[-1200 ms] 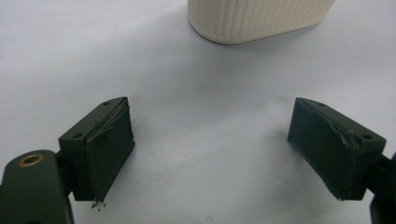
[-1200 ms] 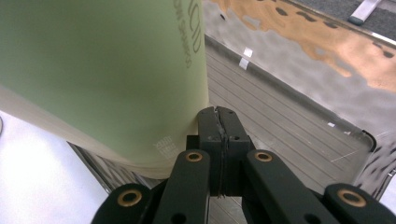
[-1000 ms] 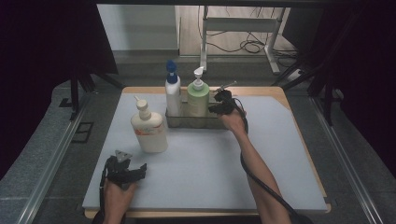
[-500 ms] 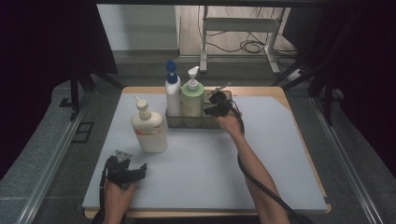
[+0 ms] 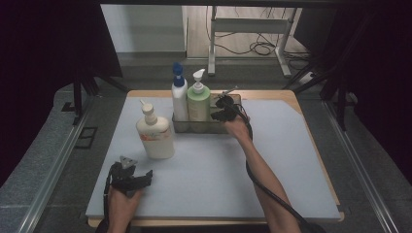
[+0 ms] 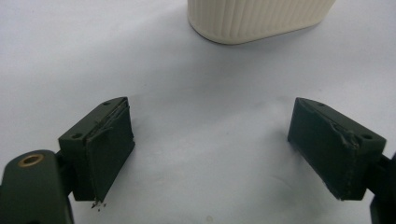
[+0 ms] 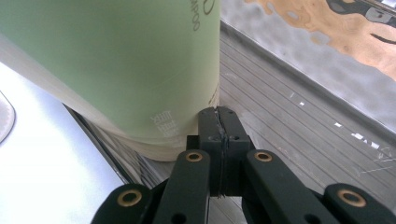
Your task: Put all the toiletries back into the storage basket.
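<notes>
Green pump bottle (image 5: pixel 198 104) stands in the clear tray (image 5: pixel 206 127) at upper centre of the high view, the right gripper (image 5: pixel 221 113) just beside it with jaws pressed together on nothing (the left gripper (image 5: pixel 130 177), lower left, gapes wide over the mat (image 5: pixel 214 165)).

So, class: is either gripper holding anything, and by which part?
Nothing is held. The right gripper is shut empty beside the green bottle; the left gripper is open over bare mat.
</notes>
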Tool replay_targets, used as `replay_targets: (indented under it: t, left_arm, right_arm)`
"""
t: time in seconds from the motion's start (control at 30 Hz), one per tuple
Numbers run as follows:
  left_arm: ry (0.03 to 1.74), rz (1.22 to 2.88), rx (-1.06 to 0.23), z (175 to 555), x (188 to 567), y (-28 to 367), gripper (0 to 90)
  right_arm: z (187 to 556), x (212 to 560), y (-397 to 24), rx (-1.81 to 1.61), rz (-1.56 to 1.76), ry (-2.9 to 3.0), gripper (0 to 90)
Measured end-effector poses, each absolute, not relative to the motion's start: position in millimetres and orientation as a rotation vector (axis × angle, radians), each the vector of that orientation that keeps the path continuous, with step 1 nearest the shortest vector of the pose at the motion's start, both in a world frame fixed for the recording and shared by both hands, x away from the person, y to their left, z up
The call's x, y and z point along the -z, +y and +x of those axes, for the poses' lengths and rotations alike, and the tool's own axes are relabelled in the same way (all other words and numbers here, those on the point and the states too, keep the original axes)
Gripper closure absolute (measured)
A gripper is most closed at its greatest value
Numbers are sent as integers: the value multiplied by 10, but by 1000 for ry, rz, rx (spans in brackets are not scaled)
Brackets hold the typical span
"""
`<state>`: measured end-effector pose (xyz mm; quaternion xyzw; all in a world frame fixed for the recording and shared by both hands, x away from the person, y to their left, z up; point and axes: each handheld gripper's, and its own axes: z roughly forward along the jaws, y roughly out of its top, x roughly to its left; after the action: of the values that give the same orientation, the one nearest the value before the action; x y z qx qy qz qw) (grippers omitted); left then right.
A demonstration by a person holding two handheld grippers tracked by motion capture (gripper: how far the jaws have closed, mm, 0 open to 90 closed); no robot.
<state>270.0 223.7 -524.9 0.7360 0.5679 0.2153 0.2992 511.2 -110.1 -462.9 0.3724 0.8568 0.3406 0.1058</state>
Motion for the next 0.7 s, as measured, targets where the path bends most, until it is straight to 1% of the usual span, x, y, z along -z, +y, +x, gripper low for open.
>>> replay_targets:
  t: [0.3,0.5,0.7]
  left_arm:
    - [1508,1954,-572,2700,5250,2237,136]
    - [1508,1954,-572,2700,5250,2237,137]
    - [1508,1954,-572,2700,5250,2237,137]
  right_arm:
    - [5102,4641,-1110,-1010,1086,2515,886]
    - [5085,4638,-1137,-1009,1070,2510,834]
    - [5037,4559,-1154,-1014,1036,2495,782]
